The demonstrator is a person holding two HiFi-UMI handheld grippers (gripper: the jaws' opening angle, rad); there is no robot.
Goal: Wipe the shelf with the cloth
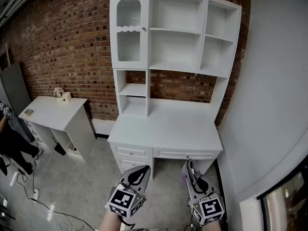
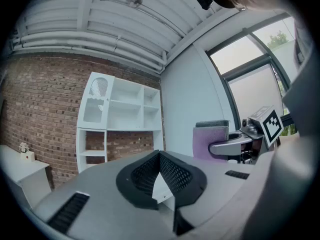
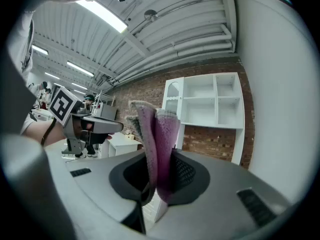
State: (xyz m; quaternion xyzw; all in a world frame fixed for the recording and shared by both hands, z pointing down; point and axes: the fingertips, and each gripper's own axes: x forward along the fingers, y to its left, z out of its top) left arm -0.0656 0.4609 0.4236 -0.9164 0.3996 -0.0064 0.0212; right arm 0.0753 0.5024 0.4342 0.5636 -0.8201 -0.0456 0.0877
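My right gripper [image 1: 192, 169] clamps the folded purple cloth [image 3: 157, 139], whose long axis runs out along the jaws toward the white shelf [image 1: 204, 32]. My left gripper [image 1: 140, 172], jaws together on nothing, hangs alongside, both low before the desk [image 1: 166, 126].

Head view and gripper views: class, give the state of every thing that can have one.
Left tongs, shut, empty.
Right tongs, shut on the folded purple cloth.
White shelf unit, open compartments bare.
Arched ribbed-glass cabinet door, closed.
White desk drawers, closed.
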